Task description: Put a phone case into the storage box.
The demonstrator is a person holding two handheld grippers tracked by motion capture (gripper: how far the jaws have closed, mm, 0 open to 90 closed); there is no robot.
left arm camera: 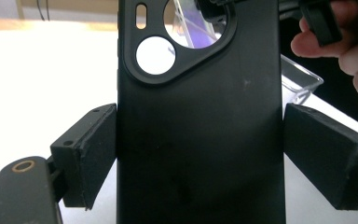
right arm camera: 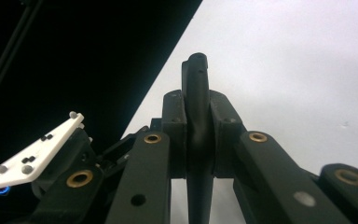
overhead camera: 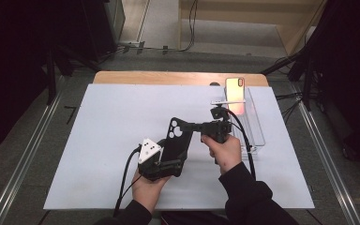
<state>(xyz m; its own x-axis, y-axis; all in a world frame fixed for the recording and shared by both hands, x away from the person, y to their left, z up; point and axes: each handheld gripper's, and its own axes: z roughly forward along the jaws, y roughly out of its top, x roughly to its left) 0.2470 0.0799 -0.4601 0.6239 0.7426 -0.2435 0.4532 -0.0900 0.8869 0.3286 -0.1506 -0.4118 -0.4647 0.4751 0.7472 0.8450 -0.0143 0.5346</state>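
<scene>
A black phone case (overhead camera: 176, 138) with a rounded camera cut-out is held above the white sheet between both grippers. My left gripper (overhead camera: 171, 165) is shut across the case's lower end. In the left gripper view the case (left arm camera: 200, 140) stands between the two pads (left arm camera: 91, 149), which press on its side edges. My right gripper (overhead camera: 191, 125) comes in from the right and is shut on the case's upper edge. In the right gripper view its jaws (right arm camera: 198, 135) pinch the case's thin rim (right arm camera: 196, 79) seen edge-on.
A phone (overhead camera: 235, 90) with a pinkish back stands upright in a clear acrylic holder (overhead camera: 253, 126) at the back right. A white sheet (overhead camera: 112, 122) covers most of the wooden table (overhead camera: 168, 77). Dark floor and metal rails surround the table.
</scene>
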